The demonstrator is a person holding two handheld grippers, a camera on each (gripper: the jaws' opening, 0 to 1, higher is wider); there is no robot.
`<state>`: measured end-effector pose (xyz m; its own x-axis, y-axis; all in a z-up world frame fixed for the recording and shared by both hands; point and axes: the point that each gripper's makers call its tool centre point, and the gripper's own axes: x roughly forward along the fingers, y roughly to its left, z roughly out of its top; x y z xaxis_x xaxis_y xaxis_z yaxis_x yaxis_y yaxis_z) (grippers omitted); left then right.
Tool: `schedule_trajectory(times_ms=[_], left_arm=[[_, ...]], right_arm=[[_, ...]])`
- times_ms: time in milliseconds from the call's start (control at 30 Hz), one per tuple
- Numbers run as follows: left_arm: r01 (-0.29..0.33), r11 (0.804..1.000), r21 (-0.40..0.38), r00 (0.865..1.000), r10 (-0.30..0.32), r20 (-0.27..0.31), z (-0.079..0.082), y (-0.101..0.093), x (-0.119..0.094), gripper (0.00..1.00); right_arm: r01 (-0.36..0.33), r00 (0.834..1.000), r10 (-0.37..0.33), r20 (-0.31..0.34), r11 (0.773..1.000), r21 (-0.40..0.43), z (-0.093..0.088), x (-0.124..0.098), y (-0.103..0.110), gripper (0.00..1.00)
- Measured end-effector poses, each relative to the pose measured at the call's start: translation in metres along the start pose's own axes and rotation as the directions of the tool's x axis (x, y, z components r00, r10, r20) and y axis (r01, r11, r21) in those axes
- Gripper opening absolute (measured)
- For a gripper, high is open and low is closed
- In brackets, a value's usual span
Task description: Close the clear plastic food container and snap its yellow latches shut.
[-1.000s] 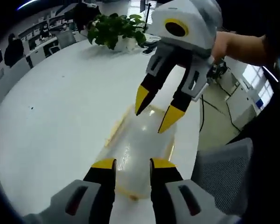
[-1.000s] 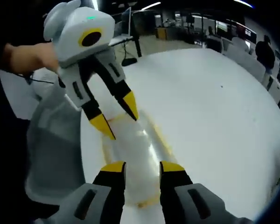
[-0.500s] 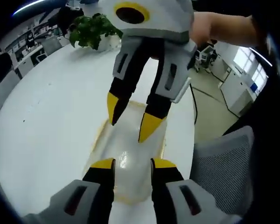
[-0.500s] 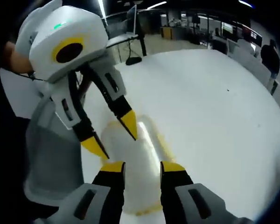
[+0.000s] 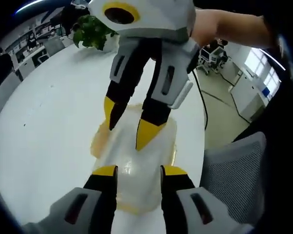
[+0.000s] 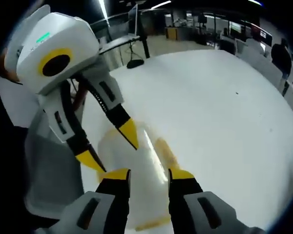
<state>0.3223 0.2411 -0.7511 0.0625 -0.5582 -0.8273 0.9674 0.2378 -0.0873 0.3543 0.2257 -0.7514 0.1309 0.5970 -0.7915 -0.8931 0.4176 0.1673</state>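
Observation:
The clear plastic container (image 5: 162,148) lies near the white table's edge, with a yellow latch (image 5: 98,141) along its side. My left gripper (image 5: 139,170) is open just above its near end. My right gripper (image 5: 129,122) comes down from the top, open, with its yellow tips over the container's far half. In the right gripper view the container (image 6: 144,161) runs between my right gripper's (image 6: 148,174) open jaws, a yellow latch (image 6: 165,151) on its right side. There the left gripper (image 6: 110,146) enters from the left, open, tips at the lid. Whether any tip touches the lid cannot be told.
The white table (image 5: 44,122) stretches away to the left, with a potted plant (image 5: 90,29) at its far end. A grey mesh chair (image 5: 234,175) stands at the table edge beside the container. A person's hand (image 5: 219,27) holds the right gripper. Office desks fill the background.
Both grippers have closed in on each other over the container, and the right one has come lower toward the lid. Both sets of jaws stay open.

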Motion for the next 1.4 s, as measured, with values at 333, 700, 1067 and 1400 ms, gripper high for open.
schedule_trajectory(times_ms=[333, 700, 1067, 1400], left_arm=[[0.012, 1.0, -0.007, 1.0, -0.012, -0.008, -0.001, -0.002, 0.003, 0.38], [-0.053, 0.992, 0.114, 0.998, 0.057, -0.034, -0.002, -0.011, 0.009, 0.51], [-0.108, 0.973, 0.204, 0.992, 0.12, -0.045, 0.001, -0.029, 0.018, 0.51], [-0.128, 0.972, 0.199, 0.989, 0.14, -0.05, 0.002, -0.019, 0.017, 0.51]], right_arm=[[0.015, 1.0, -0.014, -0.023, 1.0, 0.01, -0.003, 0.004, -0.002, 0.2], [0.043, 0.998, -0.045, -0.046, 0.998, -0.041, -0.003, 0.005, -0.006, 0.18], [0.025, 0.998, -0.028, -0.057, 0.998, -0.051, 0.001, 0.002, -0.008, 0.29], [-0.063, 0.99, 0.048, -0.135, 0.992, -0.105, -0.003, 0.013, -0.006, 0.34]])
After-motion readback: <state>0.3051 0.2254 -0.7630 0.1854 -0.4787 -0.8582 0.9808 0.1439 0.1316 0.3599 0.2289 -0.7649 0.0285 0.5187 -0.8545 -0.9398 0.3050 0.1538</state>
